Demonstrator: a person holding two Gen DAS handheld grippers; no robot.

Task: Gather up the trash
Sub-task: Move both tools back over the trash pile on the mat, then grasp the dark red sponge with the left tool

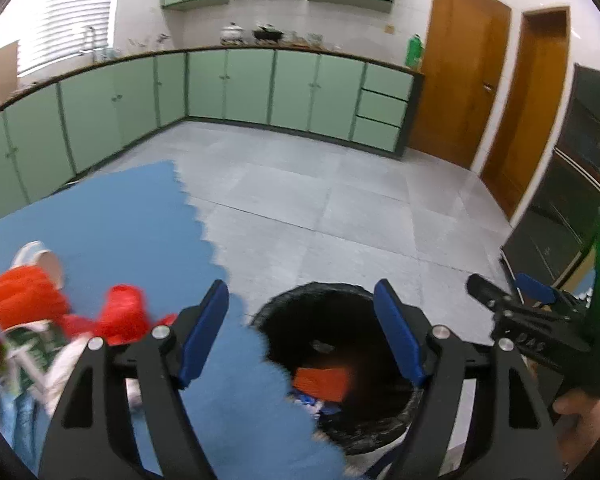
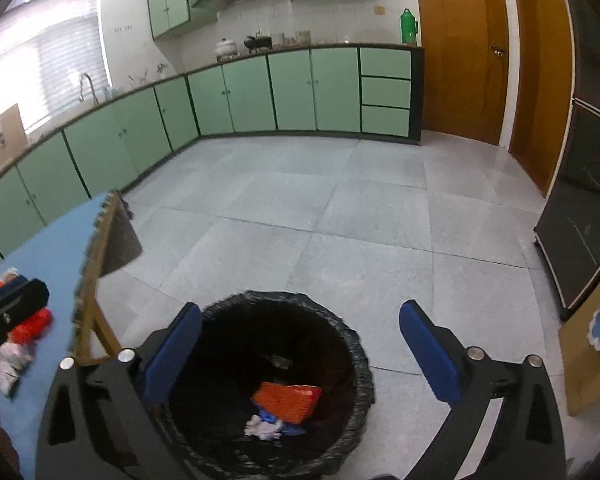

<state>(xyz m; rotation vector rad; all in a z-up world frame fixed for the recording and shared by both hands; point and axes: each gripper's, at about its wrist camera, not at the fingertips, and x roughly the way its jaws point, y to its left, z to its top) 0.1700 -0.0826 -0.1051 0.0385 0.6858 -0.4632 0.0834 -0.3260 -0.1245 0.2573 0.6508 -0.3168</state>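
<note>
Your right gripper (image 2: pixel 300 344): jaws wide, empty, over the bin (image 2: pixel 356 344) | left gripper (image 1: pixel 300 336): spread, empty | orange wrapper (image 2: pixel 288 402) inside.

Each gripper (image 1: pixel 300 332) (image 2: pixel 300 356) has black angular arms, silver round screws and flat blue finger pads (image 2: pixel 428 356).

Below my right gripper (image 2: pixel 300 344) the bin's (image 2: pixel 352 344) mouth gapes unobstructed, grey floor (image 2: pixel 340 220) lies bare toward the cabinets (image 2: pixel 292 88), while trash (image 1: pixel 40 320) crowds the blue surface (image 1: pixel 120 220) left of my left gripper (image 1: pixel 300 332)
</note>
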